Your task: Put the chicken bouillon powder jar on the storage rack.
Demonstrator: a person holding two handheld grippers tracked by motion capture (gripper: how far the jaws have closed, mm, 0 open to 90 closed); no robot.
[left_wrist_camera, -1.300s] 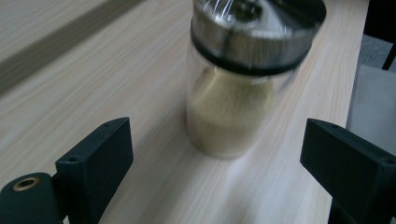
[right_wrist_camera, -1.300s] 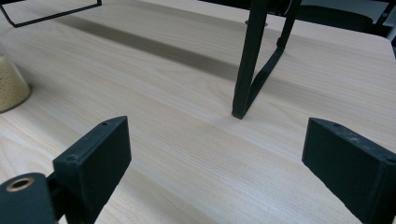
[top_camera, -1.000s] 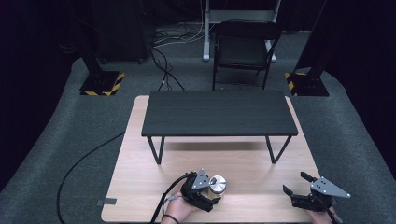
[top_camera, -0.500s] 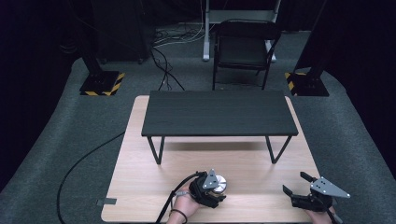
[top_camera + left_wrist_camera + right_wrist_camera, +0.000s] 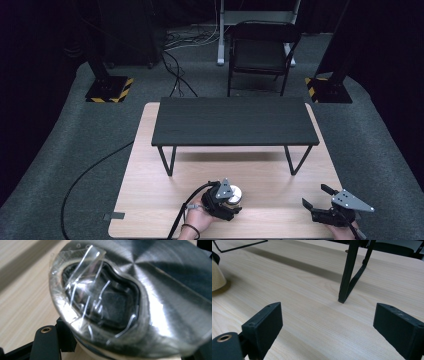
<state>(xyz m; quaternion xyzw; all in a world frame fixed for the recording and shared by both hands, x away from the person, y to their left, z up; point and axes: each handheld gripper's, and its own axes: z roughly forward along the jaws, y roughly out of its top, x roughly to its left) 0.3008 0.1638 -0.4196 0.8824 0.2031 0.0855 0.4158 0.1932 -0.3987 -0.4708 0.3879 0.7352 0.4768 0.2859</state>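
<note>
Two tools worked low on the wooden counter (image 5: 150, 210). At six o'clock the left tool (image 5: 231, 196) had just clamped onto a round metal tin (image 5: 150, 290); at four o'clock the right tool (image 5: 316, 196) stood wide open, holding nothing.

No readable text, label, brand or number in any view

The round metal lid (image 5: 160, 290) carries bare brushed steel and clear tape, without lettering; the yellow-and-black hazard stripes (image 5: 106, 98) on the two stand bases are the sole markings, a warning pattern with no words; the wooden tabletop (image 5: 312, 290) bears no print.
</note>
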